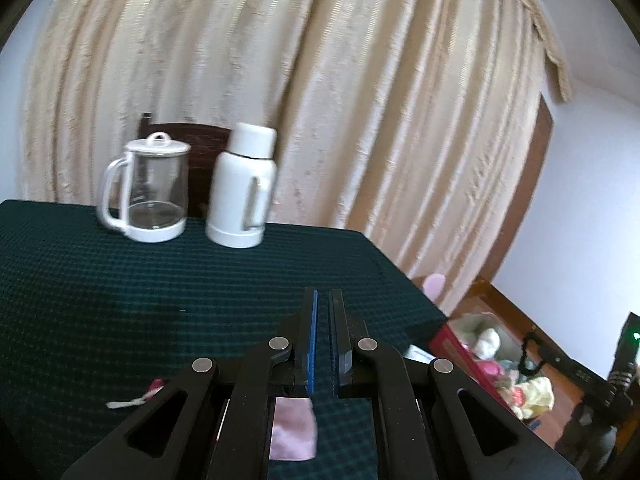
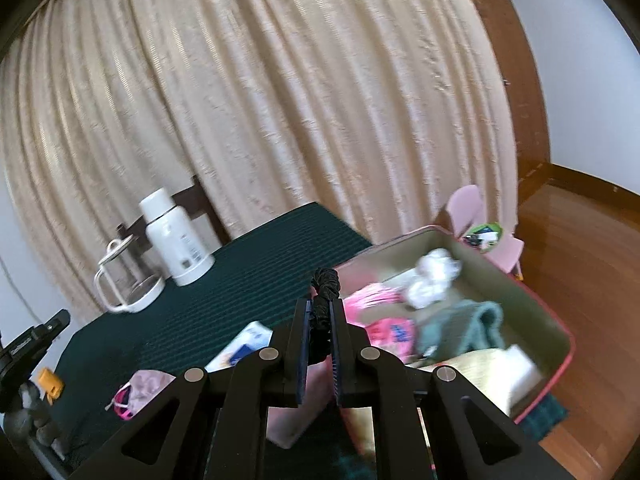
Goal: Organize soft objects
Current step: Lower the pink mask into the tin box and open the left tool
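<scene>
**Scrunchie on its way to the box**

Jaws of the right gripper [image 2: 319, 312] are pinched narrow on a black scrunchie [image 2: 325, 292], its ruffled loop poking out above the tips. Just beyond, toward two o'clock, sits the red-rimmed box [image 2: 560, 336], already holding a white bundle [image 2: 434, 278], a grey-green cloth [image 2: 464, 326] and pink items. To my eye this is the carry step: the scrunchie is lifted clear of the green tablecloth [image 2: 248, 280], and the next move calls for swinging right over the box rim and parting the jaws. That gripper is tilted, aimed across the table's corner.

Over on the other side, the left gripper [image 1: 323, 300] stands nearly closed on nothing, held level above the cloth. A pink cloth [image 1: 294, 428] lies beneath its linkage at six o'clock, probably a later pick. At eleven o'clock, well apart, stand a glass jug [image 1: 146, 192] and white flask [image 1: 242, 192].
</scene>
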`<state>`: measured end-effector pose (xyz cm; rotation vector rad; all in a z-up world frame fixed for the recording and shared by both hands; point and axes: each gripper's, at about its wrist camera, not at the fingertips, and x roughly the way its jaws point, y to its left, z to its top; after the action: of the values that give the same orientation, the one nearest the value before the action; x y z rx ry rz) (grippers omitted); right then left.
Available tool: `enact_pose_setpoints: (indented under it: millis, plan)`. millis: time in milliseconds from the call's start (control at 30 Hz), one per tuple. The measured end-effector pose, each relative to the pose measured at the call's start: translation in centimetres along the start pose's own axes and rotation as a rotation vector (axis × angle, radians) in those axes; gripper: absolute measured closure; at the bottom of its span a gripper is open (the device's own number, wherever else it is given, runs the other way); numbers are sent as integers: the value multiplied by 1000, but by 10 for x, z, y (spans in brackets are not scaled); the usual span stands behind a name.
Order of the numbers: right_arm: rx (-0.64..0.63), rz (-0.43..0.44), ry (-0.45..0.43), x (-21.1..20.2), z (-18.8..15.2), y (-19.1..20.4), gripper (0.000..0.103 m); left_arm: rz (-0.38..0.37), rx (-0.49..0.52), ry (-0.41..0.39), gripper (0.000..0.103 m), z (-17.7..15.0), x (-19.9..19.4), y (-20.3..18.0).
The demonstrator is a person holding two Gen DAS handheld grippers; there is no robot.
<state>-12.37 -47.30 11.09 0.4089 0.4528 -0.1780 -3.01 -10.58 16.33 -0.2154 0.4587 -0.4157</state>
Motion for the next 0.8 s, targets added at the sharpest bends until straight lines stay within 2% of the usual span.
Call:
enact_pose_setpoints:
  millis: [167, 200, 233, 267, 300, 467, 600, 800]
  plan:
    - [46, -17, -3, 1, -1, -20, 91, -1, 11, 27, 94, -3, 6, -12]
    - [49, -23, -5, 1, -2, -22, 85, 10, 5, 40, 82, -5, 9, -10]
    - [49, -31, -7, 2, -3, -23, 79, 20, -3, 46, 65, -7, 11, -9]
    - [52, -47, -12, 3, -4, -25, 57, 29, -12, 51, 58, -10, 13, -6]
    - [60, -54, -20, 2, -5, -29, 41, 40, -26, 57, 53, -14, 15, -3]
    - [70, -54, -33, 2, -8, -32, 41, 92, -27, 128, 51, -31, 32, 8]
    - [55, -54, -38, 2, -11, -29, 41, 112, -34, 212, 38, -51, 49, 15]
    - [46, -48, -34, 2, -13, -26, 41, 141, -9, 329, 32, -85, 69, 18]
